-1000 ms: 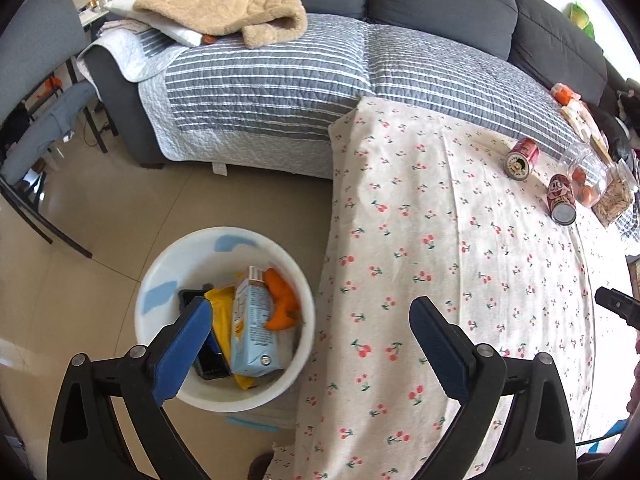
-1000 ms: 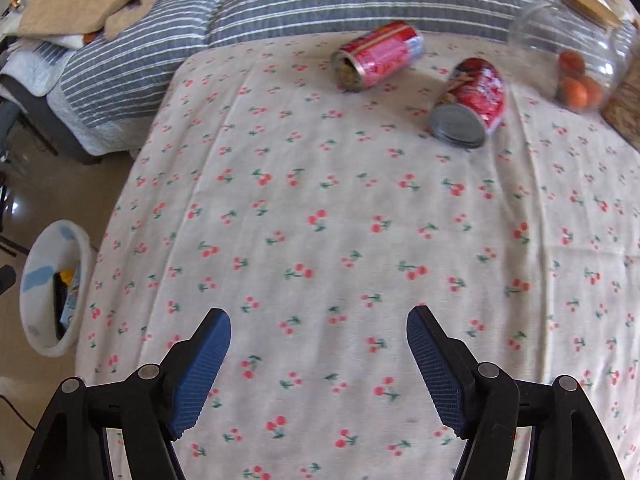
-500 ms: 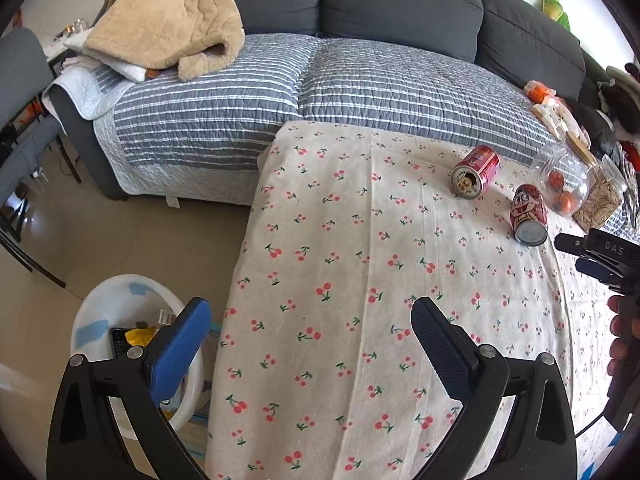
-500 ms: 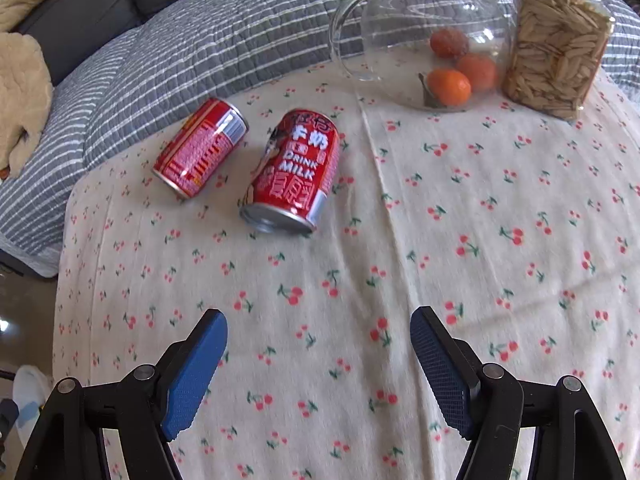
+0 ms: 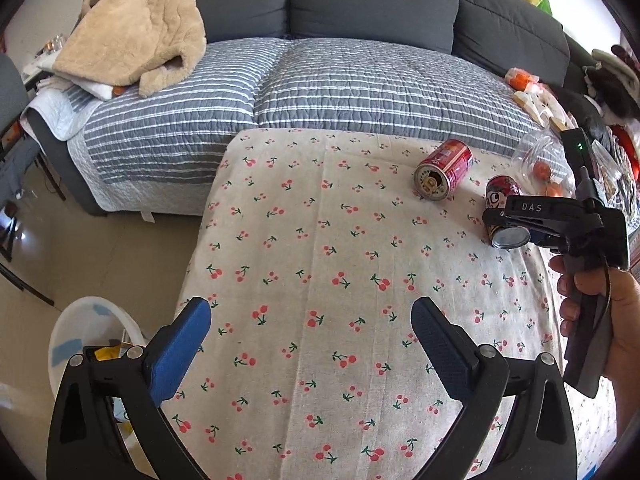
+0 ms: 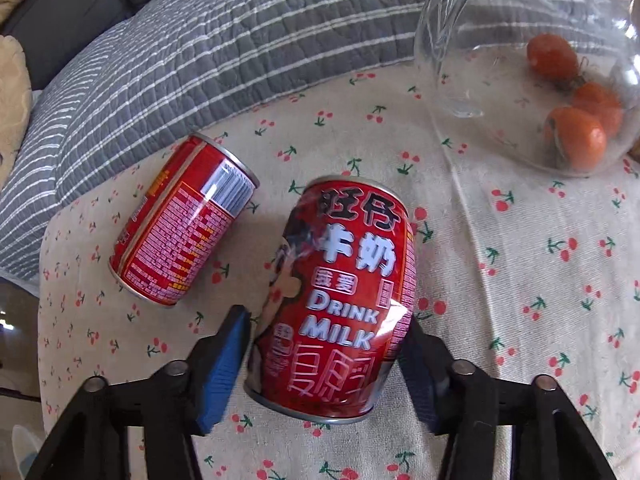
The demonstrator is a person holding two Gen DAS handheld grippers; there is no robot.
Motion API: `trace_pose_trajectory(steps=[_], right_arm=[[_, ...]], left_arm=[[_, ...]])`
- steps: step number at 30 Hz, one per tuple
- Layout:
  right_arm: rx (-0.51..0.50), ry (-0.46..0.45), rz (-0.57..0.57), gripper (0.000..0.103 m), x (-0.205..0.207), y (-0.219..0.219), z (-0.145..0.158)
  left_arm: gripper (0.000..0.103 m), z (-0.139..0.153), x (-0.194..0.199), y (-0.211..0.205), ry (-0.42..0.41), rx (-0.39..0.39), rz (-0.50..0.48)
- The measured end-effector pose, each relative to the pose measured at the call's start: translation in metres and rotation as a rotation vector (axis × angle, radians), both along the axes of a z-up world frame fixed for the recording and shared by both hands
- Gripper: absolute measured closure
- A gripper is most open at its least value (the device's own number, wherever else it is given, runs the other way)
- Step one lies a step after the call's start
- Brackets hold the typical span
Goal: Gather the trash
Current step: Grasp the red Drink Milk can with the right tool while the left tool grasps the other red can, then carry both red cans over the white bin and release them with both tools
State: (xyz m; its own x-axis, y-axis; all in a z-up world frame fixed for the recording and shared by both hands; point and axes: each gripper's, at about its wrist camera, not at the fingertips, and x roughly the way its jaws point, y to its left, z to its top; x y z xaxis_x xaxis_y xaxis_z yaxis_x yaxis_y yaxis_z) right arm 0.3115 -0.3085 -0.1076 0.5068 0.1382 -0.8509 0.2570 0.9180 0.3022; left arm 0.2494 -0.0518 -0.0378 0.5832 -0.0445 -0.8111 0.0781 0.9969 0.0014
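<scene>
Cherry-print cloth covers the worktop (image 5: 320,264) before a grey quilted sofa (image 5: 360,80). Right claw (image 6: 324,344) straddles a dented red milk can (image 6: 340,300) lying on its side, blue ribbed pads at its flanks; firm contact is unclear. Another can (image 6: 180,228) lies just beside. Left claw (image 5: 308,344) gapes wide, empty, with a white bin (image 5: 76,328) below.

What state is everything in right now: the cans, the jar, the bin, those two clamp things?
Drink Milk can: lying down, between right gripper fingers.
Second can: on its side, opened.
Glass jar: holds oranges.
White bin: on floor, holds trash.
Left gripper: open, empty.
</scene>
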Motion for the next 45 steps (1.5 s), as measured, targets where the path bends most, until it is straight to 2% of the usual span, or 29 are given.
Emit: trace_pose_trajectory(steps=[5, 7, 11, 15, 17, 21, 23, 26, 27, 28, 32, 37, 40, 45], right_arm=[[0.022, -0.008, 0.055, 0.05, -0.025, -0.004, 0.01], [0.031, -0.031, 0.083, 0.051, -0.041, -0.01, 0.019], [-0.031, -0.024, 0.1, 0.051, -0.064, -0.033, 0.033], [-0.064, -0.013, 0.121, 0.051, -0.079, -0.059, 0.039], [-0.074, -0.012, 0.146, 0.051, -0.084, -0.068, 0.037], [-0.078, 0.013, 0.164, 0.051, -0.087, -0.084, 0.022], [-0.068, 0.012, 0.179, 0.051, -0.085, -0.087, 0.015], [-0.048, 0.001, 0.197, 0.051, -0.084, -0.091, 0.01], [-0.047, -0.004, 0.202, 0.051, -0.083, -0.09, 0.01], [-0.05, -0.006, 0.205, 0.051, -0.082, -0.089, 0.01], [-0.058, -0.001, 0.204, 0.051, -0.082, -0.085, 0.013], [-0.075, 0.01, 0.211, 0.051, -0.094, -0.072, 0.02], [-0.089, 0.023, 0.208, 0.051, -0.106, -0.054, 0.031], [-0.121, 0.019, 0.237, 0.051, -0.133, -0.012, 0.059]], left_arm=[[0.002, -0.005, 0.016, -0.022, 0.016, 0.052, -0.052], [0.002, -0.01, 0.03, -0.036, 0.055, 0.034, -0.085], [0.002, -0.014, 0.067, -0.074, 0.067, 0.054, -0.19], [0.003, -0.022, 0.117, -0.096, 0.077, -0.029, -0.215], [0.007, -0.027, 0.139, -0.11, 0.075, -0.04, -0.24], [0.009, -0.036, 0.163, -0.144, 0.003, 0.063, -0.36], [0.012, -0.041, 0.17, -0.152, -0.011, 0.084, -0.402], [0.028, -0.053, 0.179, -0.156, 0.017, 0.063, -0.438], [0.04, -0.056, 0.179, -0.156, 0.027, 0.056, -0.442], [0.044, -0.059, 0.178, -0.155, 0.031, 0.053, -0.439], [0.045, -0.052, 0.161, -0.141, 0.02, 0.0, -0.413], [0.048, -0.022, 0.112, -0.113, -0.018, -0.037, -0.392], [0.048, -0.003, 0.082, -0.089, -0.024, -0.044, -0.37], [0.048, 0.012, 0.027, -0.039, -0.019, -0.12, -0.295]])
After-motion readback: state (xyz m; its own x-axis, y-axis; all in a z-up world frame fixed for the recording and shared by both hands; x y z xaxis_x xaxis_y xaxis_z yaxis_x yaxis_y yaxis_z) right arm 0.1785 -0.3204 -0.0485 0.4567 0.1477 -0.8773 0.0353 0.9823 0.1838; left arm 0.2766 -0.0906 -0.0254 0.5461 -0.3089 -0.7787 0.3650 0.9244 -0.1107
